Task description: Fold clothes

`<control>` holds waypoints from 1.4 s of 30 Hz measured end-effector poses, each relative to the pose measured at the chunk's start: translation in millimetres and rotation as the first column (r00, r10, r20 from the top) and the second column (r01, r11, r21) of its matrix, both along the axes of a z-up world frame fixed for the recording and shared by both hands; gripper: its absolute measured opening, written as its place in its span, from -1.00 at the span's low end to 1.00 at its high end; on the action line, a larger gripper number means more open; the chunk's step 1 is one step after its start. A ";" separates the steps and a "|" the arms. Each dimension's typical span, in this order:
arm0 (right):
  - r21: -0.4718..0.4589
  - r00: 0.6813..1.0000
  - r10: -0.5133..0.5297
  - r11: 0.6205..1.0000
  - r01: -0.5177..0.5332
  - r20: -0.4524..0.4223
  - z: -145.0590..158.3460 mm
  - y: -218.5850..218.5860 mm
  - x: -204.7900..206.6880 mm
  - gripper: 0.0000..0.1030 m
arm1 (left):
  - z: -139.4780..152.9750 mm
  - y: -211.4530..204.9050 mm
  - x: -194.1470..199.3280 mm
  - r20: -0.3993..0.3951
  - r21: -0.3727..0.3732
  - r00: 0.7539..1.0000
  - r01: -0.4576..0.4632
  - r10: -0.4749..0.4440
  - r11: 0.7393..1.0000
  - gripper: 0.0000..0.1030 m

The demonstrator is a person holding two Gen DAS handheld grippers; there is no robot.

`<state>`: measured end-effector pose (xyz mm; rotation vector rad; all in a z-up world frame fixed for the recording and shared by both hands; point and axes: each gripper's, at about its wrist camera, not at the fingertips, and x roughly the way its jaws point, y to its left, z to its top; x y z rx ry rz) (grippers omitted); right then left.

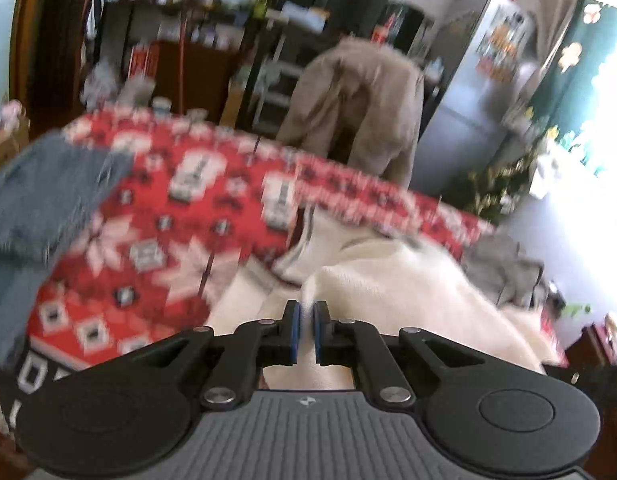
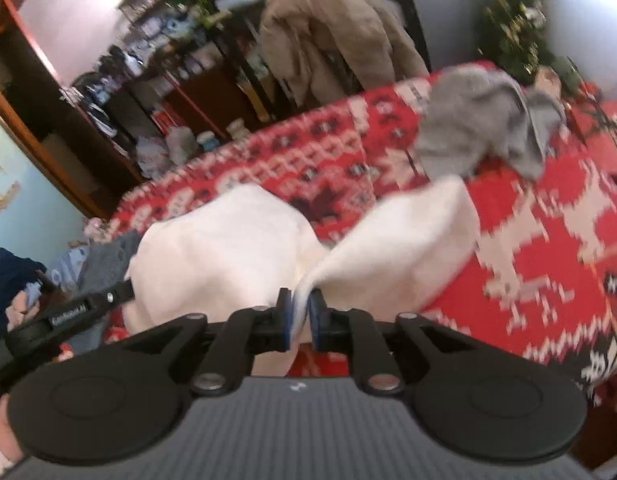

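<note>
Left gripper and right gripper both clamped on white garment over red patterned cloth.

A fluffy white garment hung bunched over the red patterned cloth, pinched at two edges, while a crumpled grey garment lay at two o'clock and a blue one at nine.

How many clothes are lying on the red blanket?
3 that I can see: the white garment pinched by both grippers, a grey garment at the far right, and a blue garment at the left edge. More may be hidden.
</note>
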<state>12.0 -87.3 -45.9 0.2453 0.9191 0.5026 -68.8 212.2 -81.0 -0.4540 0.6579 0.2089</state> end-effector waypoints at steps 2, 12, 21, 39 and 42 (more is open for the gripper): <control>-0.009 1.000 0.002 1.000 -0.002 -0.008 -7.4 -2.2 -2.1 -0.59 | -4.8 3.3 -6.5 -0.009 -0.029 1.000 -0.005 0.005 1.000 -0.76; -0.157 0.989 0.048 0.987 -0.026 0.139 22.0 -10.8 1.2 0.65 | 3.8 2.9 -20.1 -0.032 0.014 0.998 0.050 -0.049 0.999 0.21; -0.252 0.976 0.130 0.964 -0.083 0.176 26.7 -2.7 0.6 0.99 | -1.6 -7.4 -25.0 -0.202 0.174 0.979 0.041 -0.005 0.984 0.54; -0.339 0.968 0.090 0.941 -0.004 0.236 38.8 -1.8 3.4 0.99 | -10.2 -12.2 -11.5 -0.249 -0.028 0.963 0.096 -0.100 0.995 0.08; -0.314 0.971 0.138 0.947 -0.071 0.195 41.2 2.7 16.8 0.93 | -18.2 -7.5 -3.1 -0.262 -0.121 0.961 0.058 -0.088 0.991 -0.04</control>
